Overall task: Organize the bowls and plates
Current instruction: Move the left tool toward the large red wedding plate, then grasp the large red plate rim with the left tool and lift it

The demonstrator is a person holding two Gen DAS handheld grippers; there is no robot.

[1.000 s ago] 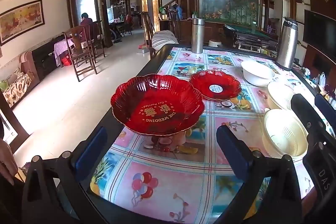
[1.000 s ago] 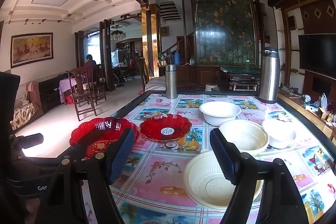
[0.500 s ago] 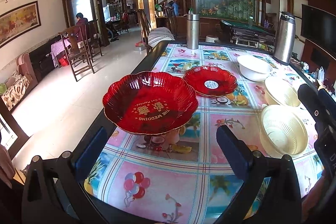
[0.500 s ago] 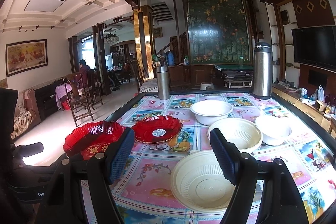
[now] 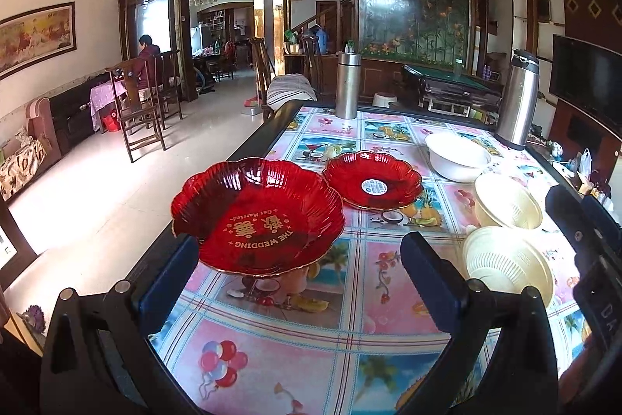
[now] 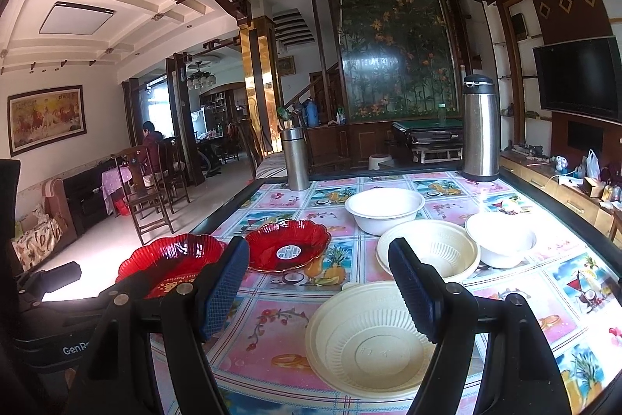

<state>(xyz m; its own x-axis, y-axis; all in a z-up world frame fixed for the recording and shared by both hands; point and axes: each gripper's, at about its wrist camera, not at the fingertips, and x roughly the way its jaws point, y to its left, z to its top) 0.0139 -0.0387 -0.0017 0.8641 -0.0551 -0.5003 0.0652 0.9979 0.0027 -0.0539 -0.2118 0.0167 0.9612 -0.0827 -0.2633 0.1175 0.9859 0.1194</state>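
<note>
A large red flower-shaped plate [image 5: 258, 216] [image 6: 171, 265] with gold lettering sits at the table's left edge, just ahead of my open left gripper [image 5: 297, 273]. A smaller red plate [image 5: 372, 179] [image 6: 288, 248] lies behind it. Two ribbed cream bowls [image 5: 509, 263] [image 5: 507, 201] stand to the right; in the right wrist view the near one [image 6: 361, 337] lies under my open right gripper [image 6: 318, 284], the other [image 6: 431, 253] behind it. Two white bowls [image 6: 385, 207] [image 6: 501, 238] stand farther back. Both grippers are empty.
A steel flask [image 5: 346, 85] [image 6: 296, 158] and a tall steel thermos [image 5: 517, 98] [image 6: 480, 127] stand at the table's far end. The table [image 5: 272, 368] has a fruit-patterned cloth and a dark rim. Wooden chairs [image 5: 140, 111] stand on the floor to the left.
Both grippers have risen and tilted up slightly, so the plates and bowls sit lower in view. The left gripper has shifted so the large red plate appears more to the left. Nothing was grasped.
</note>
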